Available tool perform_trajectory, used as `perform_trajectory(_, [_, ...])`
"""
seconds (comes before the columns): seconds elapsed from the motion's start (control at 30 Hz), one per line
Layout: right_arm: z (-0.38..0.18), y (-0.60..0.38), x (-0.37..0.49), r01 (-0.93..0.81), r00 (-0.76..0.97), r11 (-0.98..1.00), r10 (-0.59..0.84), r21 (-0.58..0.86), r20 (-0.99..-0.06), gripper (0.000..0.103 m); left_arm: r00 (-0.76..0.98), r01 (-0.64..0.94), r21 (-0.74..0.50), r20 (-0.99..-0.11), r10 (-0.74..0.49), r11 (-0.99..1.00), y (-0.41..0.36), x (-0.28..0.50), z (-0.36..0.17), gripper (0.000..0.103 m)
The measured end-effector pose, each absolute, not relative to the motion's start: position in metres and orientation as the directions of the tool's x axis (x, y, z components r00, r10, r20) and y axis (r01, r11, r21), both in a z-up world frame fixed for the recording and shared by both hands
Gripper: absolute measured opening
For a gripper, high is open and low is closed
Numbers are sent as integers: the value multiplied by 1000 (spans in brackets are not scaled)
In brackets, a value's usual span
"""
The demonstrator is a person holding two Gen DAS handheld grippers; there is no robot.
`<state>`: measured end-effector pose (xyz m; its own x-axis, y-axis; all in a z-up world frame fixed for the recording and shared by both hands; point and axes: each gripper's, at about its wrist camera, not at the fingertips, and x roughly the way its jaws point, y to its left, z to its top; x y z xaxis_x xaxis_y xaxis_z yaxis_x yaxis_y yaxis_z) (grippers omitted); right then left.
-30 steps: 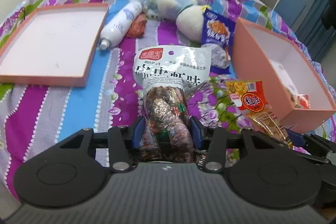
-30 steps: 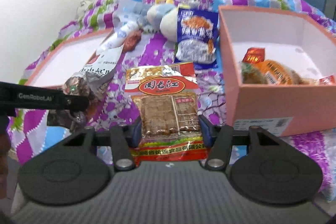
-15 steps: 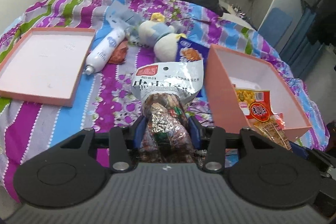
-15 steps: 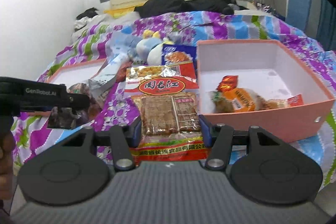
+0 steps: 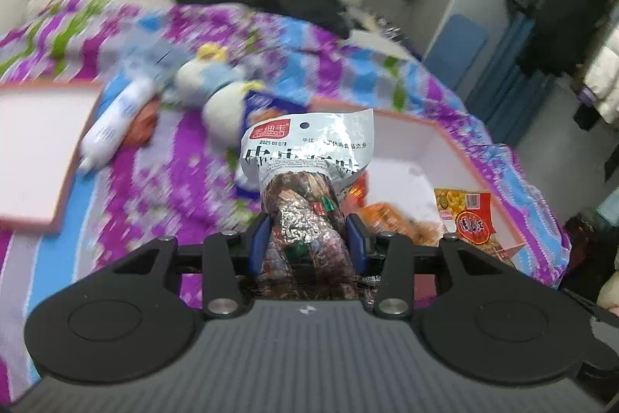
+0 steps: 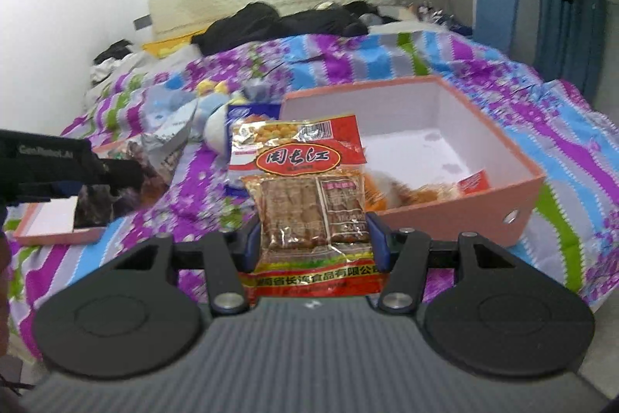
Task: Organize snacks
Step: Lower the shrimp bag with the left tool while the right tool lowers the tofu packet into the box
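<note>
Both snack bags are mid-carry toward the pink box [image 6: 460, 219] on the bed, looks like. Left gripper [image 5: 307, 239] is clamped on a silver bag [image 5: 305, 157] of foil-wrapped bits; its jaws have just been squeezing in a touch. Right gripper [image 6: 311, 239] is pinched on a red-and-clear packet [image 6: 305, 180] of brown slabs. Both bags hang in the air near the box, which already has some snacks inside. Next move needs each one over the opening before letting go. Readable: "2025 08 07" on the silver bag, the rest is Chinese print
</note>
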<state>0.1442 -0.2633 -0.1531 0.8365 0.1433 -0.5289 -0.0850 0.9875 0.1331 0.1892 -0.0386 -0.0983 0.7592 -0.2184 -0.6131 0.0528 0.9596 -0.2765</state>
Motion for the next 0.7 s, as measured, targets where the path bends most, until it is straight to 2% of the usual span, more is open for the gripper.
perform_trajectory(0.33, [-148,-307,200,-1,856,995,51,96,-515,57,760,200,-224,-579,-295,954,-102,259,-95,48])
perform_trajectory(0.5, [-160,-319,233,18,829,995,38,94,-557,58,743,230,-200,-596,-304,952,-121,301,-103,48])
perform_trajectory(0.7, [-169,-328,266,18,792,994,52,108,-608,58,688,247,-190,-657,-310,950,-142,353,-122,48])
